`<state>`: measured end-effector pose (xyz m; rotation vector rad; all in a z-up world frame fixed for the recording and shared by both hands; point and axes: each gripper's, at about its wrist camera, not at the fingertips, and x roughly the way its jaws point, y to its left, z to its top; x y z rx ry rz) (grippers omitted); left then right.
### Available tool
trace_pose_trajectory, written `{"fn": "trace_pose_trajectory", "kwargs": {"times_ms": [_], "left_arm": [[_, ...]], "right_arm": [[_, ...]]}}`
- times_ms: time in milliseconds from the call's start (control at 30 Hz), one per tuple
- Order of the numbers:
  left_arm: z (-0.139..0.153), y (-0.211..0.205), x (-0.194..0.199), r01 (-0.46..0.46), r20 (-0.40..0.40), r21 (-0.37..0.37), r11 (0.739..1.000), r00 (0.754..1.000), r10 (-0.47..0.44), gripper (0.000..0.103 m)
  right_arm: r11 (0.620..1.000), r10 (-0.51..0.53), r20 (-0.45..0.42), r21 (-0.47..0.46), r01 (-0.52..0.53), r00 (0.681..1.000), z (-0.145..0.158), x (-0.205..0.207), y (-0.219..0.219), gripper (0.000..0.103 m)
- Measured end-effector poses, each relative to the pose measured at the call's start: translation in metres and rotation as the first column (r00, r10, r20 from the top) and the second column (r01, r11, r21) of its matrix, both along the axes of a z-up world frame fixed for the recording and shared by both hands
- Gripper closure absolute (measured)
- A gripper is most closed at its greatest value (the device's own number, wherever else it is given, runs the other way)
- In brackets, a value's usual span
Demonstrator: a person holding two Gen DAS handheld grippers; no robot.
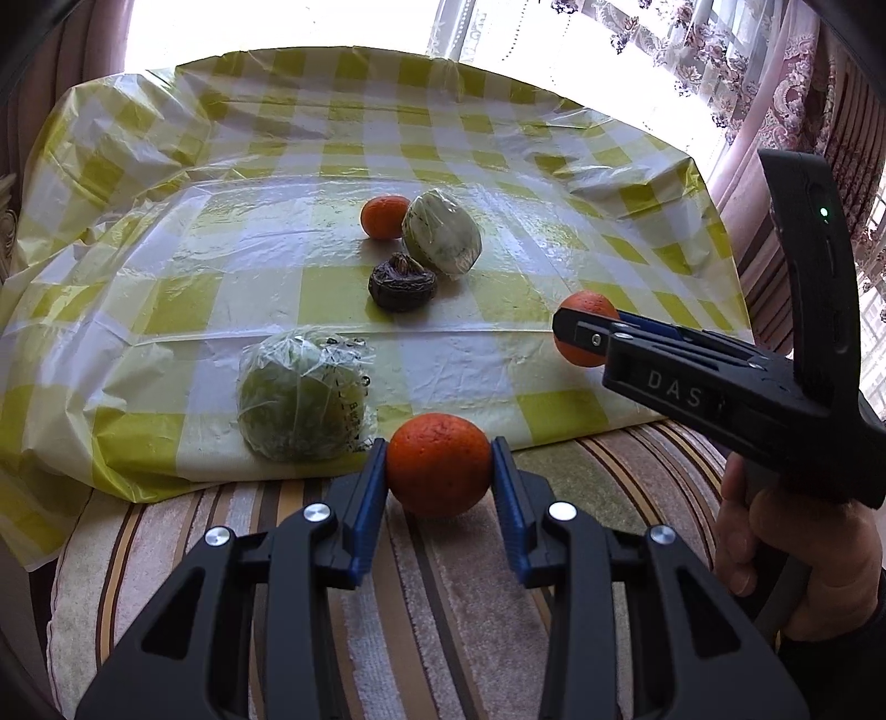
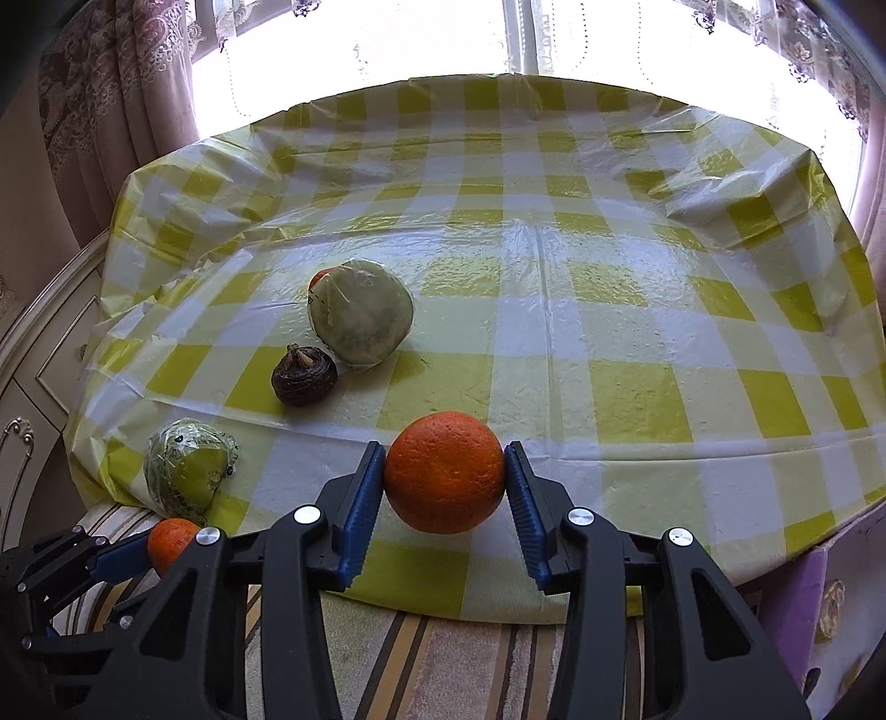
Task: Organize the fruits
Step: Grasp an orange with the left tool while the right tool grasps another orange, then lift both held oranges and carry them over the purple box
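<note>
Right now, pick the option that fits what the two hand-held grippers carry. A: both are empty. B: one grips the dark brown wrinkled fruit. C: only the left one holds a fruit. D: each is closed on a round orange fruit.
D: the left gripper clamps one round orange fruit between its blue pads, and the right gripper clamps another orange.

Daylight pouring through window (image 2: 531, 39), blowing out to white; glare shining on plastic tablecloth (image 2: 554, 243); fisheye bending, darkening edges; focus staying sharp.
</note>
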<state>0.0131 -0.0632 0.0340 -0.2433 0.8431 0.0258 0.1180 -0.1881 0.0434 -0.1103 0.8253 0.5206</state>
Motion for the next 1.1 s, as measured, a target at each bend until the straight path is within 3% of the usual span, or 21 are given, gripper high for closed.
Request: {"fn": "trace_pose_trajectory", "kwargs": {"times_ms": [700, 1100], "left_arm": [[0.011, -0.074, 0.024, 0.142, -0.005, 0.075, 0.987, 0.99, -0.142, 0.066], [0.01, -0.155, 0.045, 0.308, -0.009, 0.116, 0.944, 0.951, -0.309, 0.066]], "right_arm": [[0.993, -0.107, -0.001, 0.047, 0.107, 0.994, 0.012, -0.025, -0.099, 0.06], [0.97, -0.238, -0.009, 0.045, 0.238, 0.971, 0.008, -0.038, -0.179, 0.06]]}}
